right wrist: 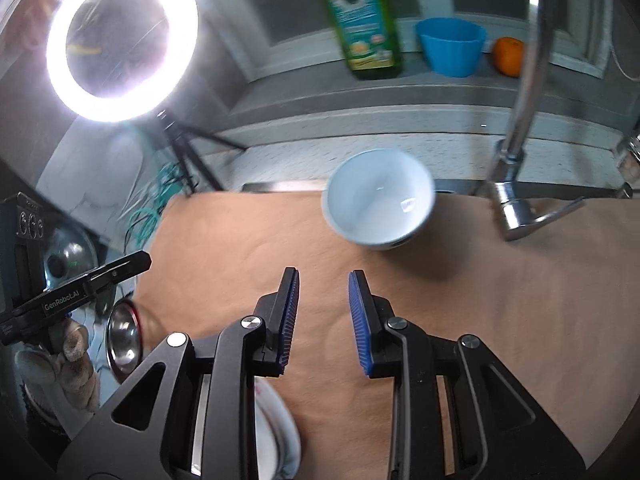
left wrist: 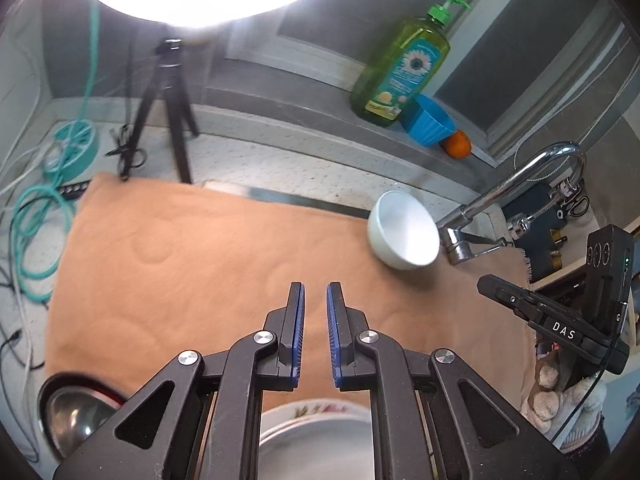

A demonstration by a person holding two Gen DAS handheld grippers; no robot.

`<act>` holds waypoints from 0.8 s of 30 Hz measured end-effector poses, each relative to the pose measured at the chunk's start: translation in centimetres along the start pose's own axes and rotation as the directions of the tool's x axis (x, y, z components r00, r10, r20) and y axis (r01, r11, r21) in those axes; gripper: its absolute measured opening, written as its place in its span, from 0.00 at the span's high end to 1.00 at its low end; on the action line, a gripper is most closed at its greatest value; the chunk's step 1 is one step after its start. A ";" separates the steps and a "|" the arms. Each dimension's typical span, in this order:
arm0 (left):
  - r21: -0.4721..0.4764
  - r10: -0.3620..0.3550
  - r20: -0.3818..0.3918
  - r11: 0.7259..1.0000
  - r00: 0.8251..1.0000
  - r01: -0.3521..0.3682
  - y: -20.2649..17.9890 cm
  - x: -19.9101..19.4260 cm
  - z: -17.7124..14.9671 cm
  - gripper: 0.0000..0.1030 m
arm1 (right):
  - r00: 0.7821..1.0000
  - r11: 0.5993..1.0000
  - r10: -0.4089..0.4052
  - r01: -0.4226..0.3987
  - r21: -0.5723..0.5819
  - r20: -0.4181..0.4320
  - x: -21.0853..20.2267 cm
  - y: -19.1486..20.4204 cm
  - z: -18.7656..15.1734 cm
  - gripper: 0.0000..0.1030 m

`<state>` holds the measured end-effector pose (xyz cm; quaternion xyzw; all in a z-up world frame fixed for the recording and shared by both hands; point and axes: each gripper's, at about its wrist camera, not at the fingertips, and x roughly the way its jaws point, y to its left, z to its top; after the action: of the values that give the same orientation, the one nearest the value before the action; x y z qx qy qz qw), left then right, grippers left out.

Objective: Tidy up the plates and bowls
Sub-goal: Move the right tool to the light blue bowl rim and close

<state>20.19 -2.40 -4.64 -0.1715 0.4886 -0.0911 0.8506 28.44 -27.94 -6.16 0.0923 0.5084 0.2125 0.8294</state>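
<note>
A white bowl [left wrist: 404,232] sits on the far right of an orange cloth [left wrist: 200,264], close to the tap; it also shows in the right wrist view [right wrist: 378,200]. My left gripper [left wrist: 315,292] is open a little and empty, above a white plate [left wrist: 316,444] at the near edge. A steel bowl with a red rim [left wrist: 76,412] lies near left; the right wrist view shows it [right wrist: 125,334] too. My right gripper [right wrist: 323,280] is open and empty above the cloth [right wrist: 480,320], short of the white bowl. The plate's edge [right wrist: 280,432] lies under its left finger.
A chrome tap [left wrist: 516,196] stands at the cloth's far right. A green soap bottle [left wrist: 400,64], blue cup [left wrist: 430,120] and orange [left wrist: 458,144] sit on the sill. A ring light on a tripod [left wrist: 164,96] and teal cables [left wrist: 36,216] are far left.
</note>
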 end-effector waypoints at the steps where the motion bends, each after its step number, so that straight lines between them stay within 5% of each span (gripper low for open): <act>1: 0.003 -0.008 -0.009 1.000 1.000 0.008 -0.6 0.7 0.4 0.91 | 1.000 1.000 -0.007 0.007 0.016 0.007 -0.1 -0.9 0.3 0.75; 10: 0.031 -0.021 -0.060 0.999 0.998 0.023 -3.9 6.6 3.0 0.91 | 0.999 0.993 -0.027 0.024 0.114 0.018 1.2 -6.3 2.4 0.75; 24: 0.055 -0.007 -0.138 0.998 0.990 0.015 -5.7 13.3 6.1 0.91 | 1.000 0.975 -0.004 0.011 0.222 -0.030 6.8 -9.1 4.4 0.75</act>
<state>32.26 -10.70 -10.33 -0.1438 0.5424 -0.1210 0.8188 37.34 -32.72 -12.92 0.1793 0.5414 0.1527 0.8071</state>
